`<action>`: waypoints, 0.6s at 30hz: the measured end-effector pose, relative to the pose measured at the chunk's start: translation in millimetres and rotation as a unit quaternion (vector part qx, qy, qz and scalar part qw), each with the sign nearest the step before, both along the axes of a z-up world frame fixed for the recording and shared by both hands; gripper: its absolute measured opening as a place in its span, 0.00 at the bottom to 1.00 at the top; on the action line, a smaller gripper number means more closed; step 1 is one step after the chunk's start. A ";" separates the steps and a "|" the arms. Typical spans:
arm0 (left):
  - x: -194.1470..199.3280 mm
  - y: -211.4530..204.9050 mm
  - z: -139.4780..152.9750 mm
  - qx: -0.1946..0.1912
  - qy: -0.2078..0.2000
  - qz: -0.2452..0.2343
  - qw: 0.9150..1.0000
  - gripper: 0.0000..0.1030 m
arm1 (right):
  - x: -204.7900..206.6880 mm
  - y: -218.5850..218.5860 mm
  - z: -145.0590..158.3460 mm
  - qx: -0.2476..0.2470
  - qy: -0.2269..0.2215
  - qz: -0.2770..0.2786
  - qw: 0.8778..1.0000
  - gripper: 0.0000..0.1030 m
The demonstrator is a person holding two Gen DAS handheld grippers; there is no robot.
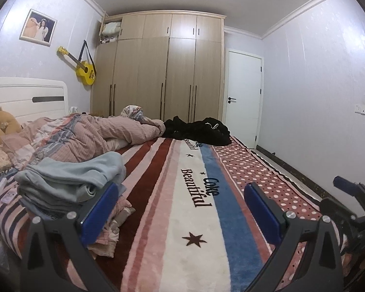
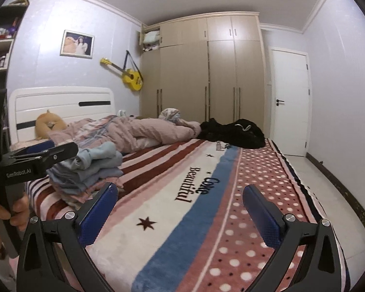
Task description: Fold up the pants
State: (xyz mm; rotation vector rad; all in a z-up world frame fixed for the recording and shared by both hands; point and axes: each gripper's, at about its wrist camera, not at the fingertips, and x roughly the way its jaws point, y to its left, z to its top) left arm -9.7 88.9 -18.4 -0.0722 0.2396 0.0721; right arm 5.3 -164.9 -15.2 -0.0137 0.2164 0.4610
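You are looking across a striped plush bed blanket [image 1: 182, 219]; both grippers, left [image 1: 182, 209] and right [image 2: 180, 214], are hanging wide apart and empty. The crumpled black pants [image 1: 199, 131] are lying upper centre, far ahead, slightly nearer your right.

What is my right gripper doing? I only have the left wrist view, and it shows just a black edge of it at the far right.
Observer: The right gripper is open, with nothing between its blue pads; only the striped blanket lies beyond them.
Operator: What is left of the headboard, past my frame?
Observer: A bookshelf stands at the wall there, its shelves full of small items.
Operator: How does my left gripper look from outside?
Observer: The left gripper shows side-on at the left edge, gripped by a hand, next to the folded pale-blue pile.
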 end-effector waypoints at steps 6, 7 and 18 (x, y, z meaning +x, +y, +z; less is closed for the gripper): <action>2.2 -6.3 -3.3 0.002 0.003 -0.003 1.000 0.99 | -1.5 -9.4 2.7 0.005 0.003 -0.011 1.000 0.99; 2.2 -6.9 -3.7 0.003 0.005 -0.004 1.000 0.99 | -2.2 -10.5 3.0 0.005 0.003 -0.013 1.000 0.99; 6.1 -17.0 -7.8 0.009 0.011 -0.007 1.000 0.99 | -4.4 -10.0 2.1 0.005 0.007 -0.013 1.000 0.99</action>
